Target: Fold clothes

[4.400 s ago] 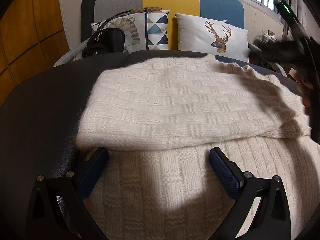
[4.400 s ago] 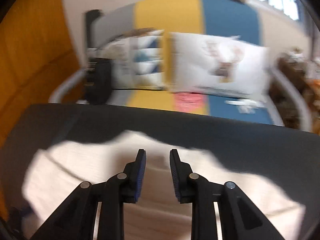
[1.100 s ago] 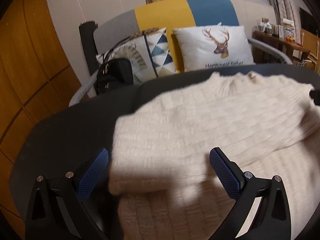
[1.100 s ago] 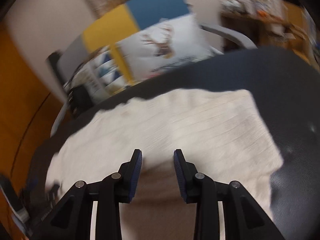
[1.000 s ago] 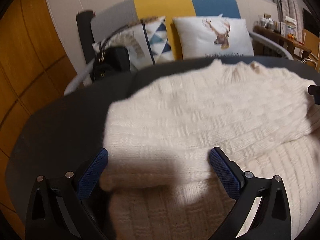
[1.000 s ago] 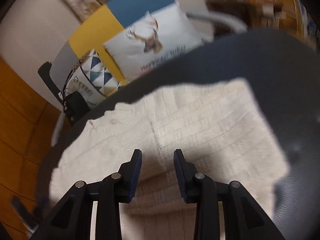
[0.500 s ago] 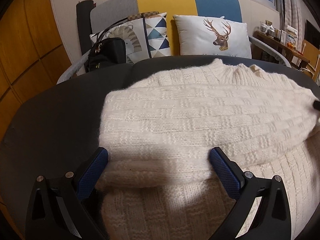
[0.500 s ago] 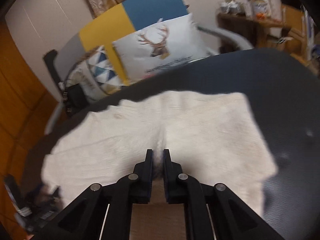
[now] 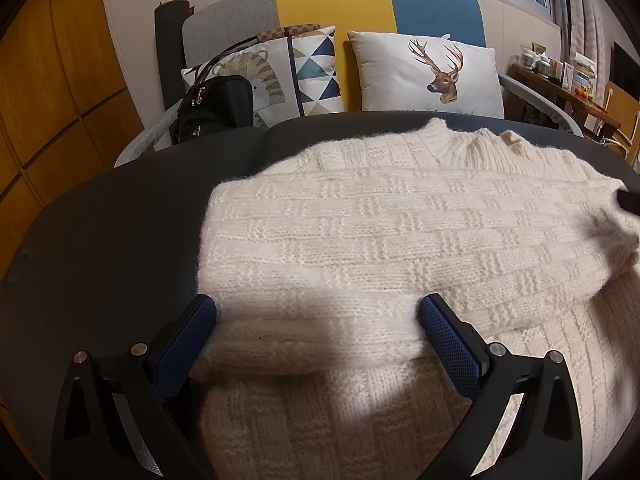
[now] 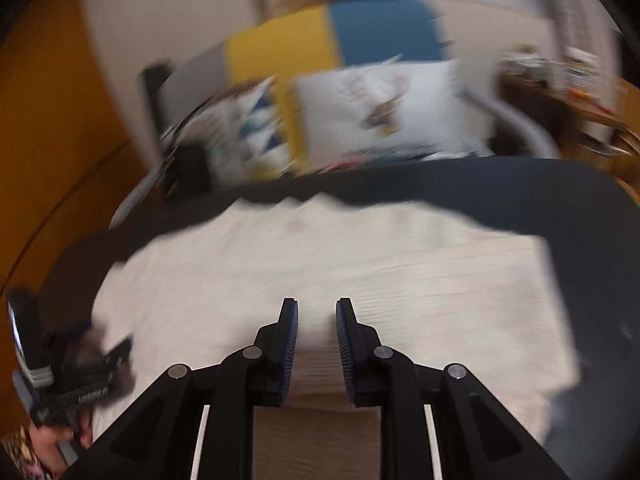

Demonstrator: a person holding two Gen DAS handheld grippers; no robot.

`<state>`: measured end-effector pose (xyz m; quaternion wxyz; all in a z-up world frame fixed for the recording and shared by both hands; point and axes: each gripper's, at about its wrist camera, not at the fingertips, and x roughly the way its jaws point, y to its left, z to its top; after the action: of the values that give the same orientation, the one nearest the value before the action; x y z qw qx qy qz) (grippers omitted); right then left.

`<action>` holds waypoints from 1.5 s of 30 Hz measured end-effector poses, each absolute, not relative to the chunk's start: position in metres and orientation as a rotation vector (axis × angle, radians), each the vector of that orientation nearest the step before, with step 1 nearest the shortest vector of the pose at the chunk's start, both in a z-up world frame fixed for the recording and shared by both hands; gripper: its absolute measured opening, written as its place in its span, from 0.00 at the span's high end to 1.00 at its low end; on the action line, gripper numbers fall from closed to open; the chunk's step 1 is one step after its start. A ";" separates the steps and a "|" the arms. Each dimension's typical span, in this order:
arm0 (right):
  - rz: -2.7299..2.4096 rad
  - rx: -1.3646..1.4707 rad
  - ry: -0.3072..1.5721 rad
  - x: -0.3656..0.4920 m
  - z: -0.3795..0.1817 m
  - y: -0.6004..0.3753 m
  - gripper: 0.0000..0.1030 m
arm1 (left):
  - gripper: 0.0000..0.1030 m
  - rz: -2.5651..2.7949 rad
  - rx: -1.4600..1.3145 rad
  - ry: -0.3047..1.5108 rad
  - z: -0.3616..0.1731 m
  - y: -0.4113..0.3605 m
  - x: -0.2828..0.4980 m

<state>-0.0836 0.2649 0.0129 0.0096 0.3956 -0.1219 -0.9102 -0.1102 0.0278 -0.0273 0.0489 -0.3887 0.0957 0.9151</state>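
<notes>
Across the desk's [image 9: 120,240] middle lies a half-folded sweater [image 9: 400,232].
Left claw [image 9: 316,320] gapes wide, empty; right claw [image 10: 316,320], just reopening narrowly, holds nothing. Snagging knit could undo the fold.

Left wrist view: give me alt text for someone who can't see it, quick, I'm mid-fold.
A cream knit sweater, partly folded over itself, lies on a dark table. The open left gripper straddles the folded edge, its pads not pressing the knit. Behind are a deer cushion, a black handbag and a grey, yellow and blue sofa.
</notes>
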 end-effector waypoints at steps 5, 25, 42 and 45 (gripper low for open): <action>-2.877 1.343 -0.286 -0.108 -0.015 0.262 0.86 | 0.00 2.781 -1.183 0.273 -0.028 0.026 -0.111; -2.926 1.253 -0.381 -0.099 -0.018 0.267 0.87 | 0.00 2.793 -1.168 0.288 -0.029 0.026 -0.110; -2.878 1.215 -0.499 -0.092 -0.011 0.276 0.86 | 0.00 2.820 -1.166 0.377 -0.026 0.030 -0.108; -2.870 1.213 -0.520 -0.092 -0.011 0.278 0.86 | 0.00 2.812 -1.174 0.366 -0.026 0.029 -0.108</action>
<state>-0.0920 0.2776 -0.0115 -0.0086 0.3838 -0.1647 -0.9085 -0.1084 0.0289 -0.0259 0.0361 -0.3822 0.1191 0.9157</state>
